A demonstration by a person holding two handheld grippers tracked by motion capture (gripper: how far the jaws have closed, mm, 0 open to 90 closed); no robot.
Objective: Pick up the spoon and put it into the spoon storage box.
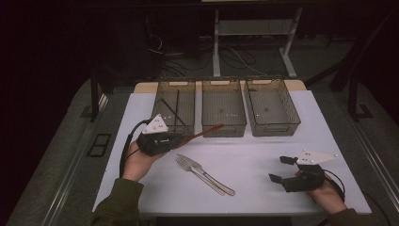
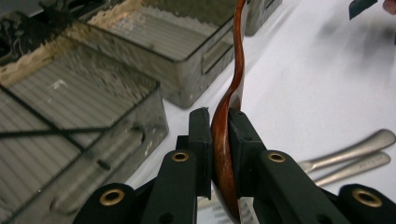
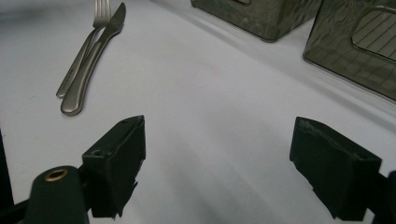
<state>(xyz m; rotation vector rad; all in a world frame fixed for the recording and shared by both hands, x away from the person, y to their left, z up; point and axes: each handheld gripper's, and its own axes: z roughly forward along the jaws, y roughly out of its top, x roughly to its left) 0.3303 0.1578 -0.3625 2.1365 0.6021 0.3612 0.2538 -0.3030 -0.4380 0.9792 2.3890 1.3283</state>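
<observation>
On the left, the left tool clenches a reddish-brown wooden spoon by its bowl end, handle pointing out over the white tabletop toward the three smoky clear plastic bins. Gripped that way, the spoon looks ready to be sorted into one. The leftmost bin already holds thin dark sticks. Mid-tabletop, a steel fork and steel knife lie touching, awaiting pickup. On the right, the right tool hangs released, jaws wide and empty.

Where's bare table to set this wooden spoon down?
Free: the white table between the fork and knife and the right gripper, below the bins. Crowded: by the cutlery, near the left gripper holding the wooden spoon.
</observation>
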